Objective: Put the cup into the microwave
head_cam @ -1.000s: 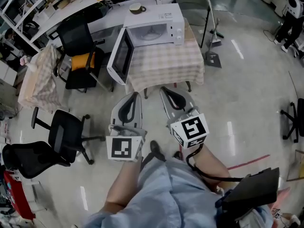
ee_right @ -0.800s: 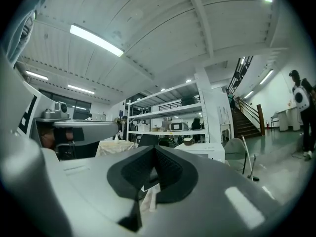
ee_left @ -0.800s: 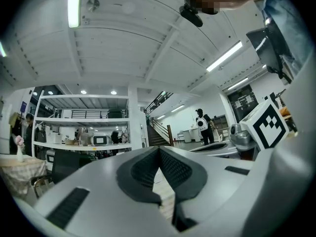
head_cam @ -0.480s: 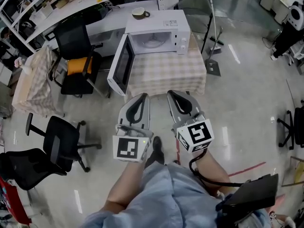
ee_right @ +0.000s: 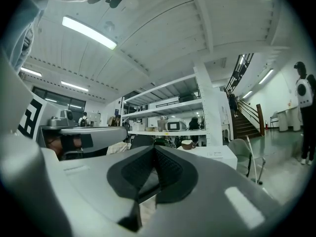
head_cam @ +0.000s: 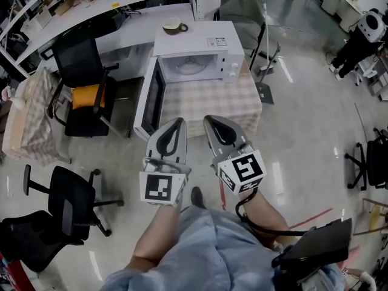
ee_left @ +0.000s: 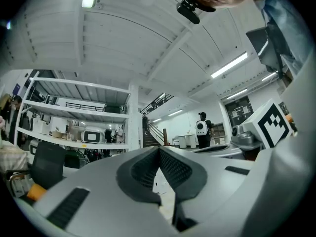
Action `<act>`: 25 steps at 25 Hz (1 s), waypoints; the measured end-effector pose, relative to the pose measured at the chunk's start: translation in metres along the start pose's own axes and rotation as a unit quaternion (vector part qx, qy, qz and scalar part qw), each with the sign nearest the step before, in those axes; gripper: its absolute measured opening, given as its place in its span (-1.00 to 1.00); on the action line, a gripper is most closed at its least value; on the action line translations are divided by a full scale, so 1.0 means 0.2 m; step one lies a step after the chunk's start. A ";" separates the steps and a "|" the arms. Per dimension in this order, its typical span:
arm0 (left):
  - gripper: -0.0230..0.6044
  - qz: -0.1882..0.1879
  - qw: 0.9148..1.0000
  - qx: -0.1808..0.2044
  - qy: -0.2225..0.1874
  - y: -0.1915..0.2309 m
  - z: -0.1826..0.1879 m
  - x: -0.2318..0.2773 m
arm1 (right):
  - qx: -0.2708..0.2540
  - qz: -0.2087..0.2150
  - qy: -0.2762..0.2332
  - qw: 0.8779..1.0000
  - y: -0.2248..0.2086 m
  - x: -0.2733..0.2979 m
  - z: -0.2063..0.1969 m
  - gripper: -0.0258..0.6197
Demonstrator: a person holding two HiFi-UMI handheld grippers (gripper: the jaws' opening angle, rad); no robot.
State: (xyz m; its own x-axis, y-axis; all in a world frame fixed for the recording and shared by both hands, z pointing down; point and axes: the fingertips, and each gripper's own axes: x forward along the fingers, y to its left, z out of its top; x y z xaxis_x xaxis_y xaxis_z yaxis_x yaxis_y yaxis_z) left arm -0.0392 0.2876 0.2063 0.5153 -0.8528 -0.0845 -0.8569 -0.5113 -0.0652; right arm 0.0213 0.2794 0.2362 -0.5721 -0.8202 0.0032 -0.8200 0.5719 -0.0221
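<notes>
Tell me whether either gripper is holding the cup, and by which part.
Nothing is held. The left gripper and right gripper both have their jaws together and empty. The cup sits untouched on top of the microwave.

Shiny floor, matt plastic, soft cloth

The floor (head_cam: 303, 132) is smooth and glossy, with bright streaks of light on it. The microwave (head_cam: 224, 41) has a smooth white casing, and its door (head_cam: 151, 96) a dark, glassy pane. A soft checked cloth (head_cam: 212, 99) drapes the table beneath. The cup (head_cam: 173, 25) looks glazed. The left gripper (ee_left: 159, 149) and the right gripper (ee_right: 154, 149) have matt grey plastic shells and dark, finely ribbed pads (ee_left: 143, 169). At left, the chair (head_cam: 82, 56) is matt black.
</notes>
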 end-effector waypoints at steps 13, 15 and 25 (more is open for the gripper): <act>-0.91 -0.029 0.999 -0.027 -0.007 0.29 -0.06 0.26 | -0.003 -0.028 0.015 0.999 -0.13 0.36 0.00 -0.92; -0.91 -0.034 0.999 -0.031 -0.004 0.29 -0.08 0.29 | -0.003 -0.035 0.017 0.999 -0.16 0.38 -0.01 -0.92; -0.91 -0.047 0.999 -0.022 0.008 0.30 -0.14 0.48 | 0.003 -0.042 0.009 0.999 -0.32 0.48 -0.03 -0.92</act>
State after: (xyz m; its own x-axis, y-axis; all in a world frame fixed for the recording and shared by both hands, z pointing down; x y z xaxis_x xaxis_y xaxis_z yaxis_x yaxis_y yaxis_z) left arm -0.0421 0.1727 0.2217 0.5941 -0.8017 -0.0649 -0.8042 -0.5936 -0.0288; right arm 0.0190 0.1649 0.2432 -0.5016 -0.8648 0.0225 -0.8650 0.5010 -0.0267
